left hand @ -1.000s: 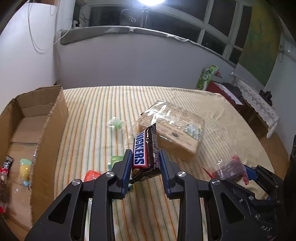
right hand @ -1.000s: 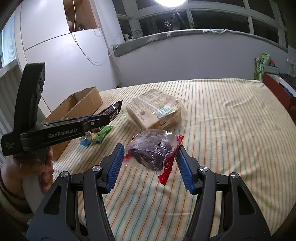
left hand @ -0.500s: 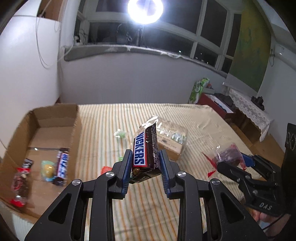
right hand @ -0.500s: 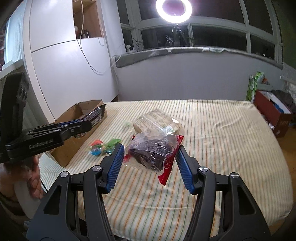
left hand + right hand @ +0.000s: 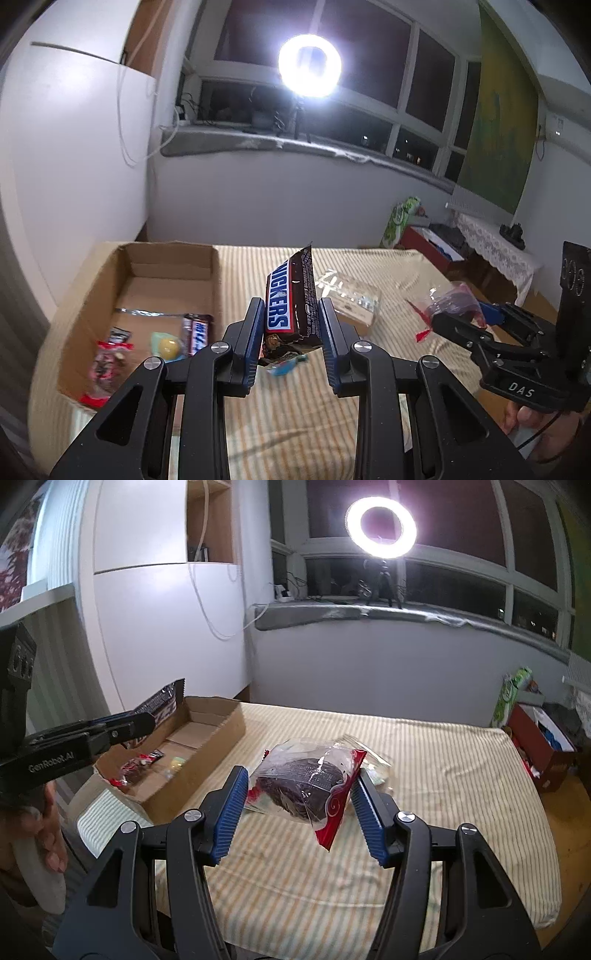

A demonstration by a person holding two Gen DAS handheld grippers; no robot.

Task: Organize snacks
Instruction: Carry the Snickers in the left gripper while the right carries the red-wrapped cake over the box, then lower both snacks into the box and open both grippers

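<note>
My left gripper [image 5: 290,325] is shut on a Snickers bar [image 5: 291,299], held upright above the striped bed, just right of the open cardboard box [image 5: 173,254]. The box holds several snacks, among them a red packet [image 5: 107,354], a yellow candy [image 5: 168,345] and another chocolate bar [image 5: 195,332]. My right gripper [image 5: 297,797] is shut on a clear packet with a dark cake and red edge [image 5: 304,782], held above the bed. The left gripper also shows in the right wrist view [image 5: 122,729], over the box [image 5: 221,738].
A clear-wrapped biscuit pack [image 5: 351,299] lies on the bed behind the Snickers bar. A small blue-green candy [image 5: 284,365] lies under the left gripper. A red box [image 5: 543,746] stands on the floor right of the bed. The bed edge is near below.
Both grippers have risen and pulled back from the bed with their snacks. The left gripper has swung left, so the box's inside now shows in full.
</note>
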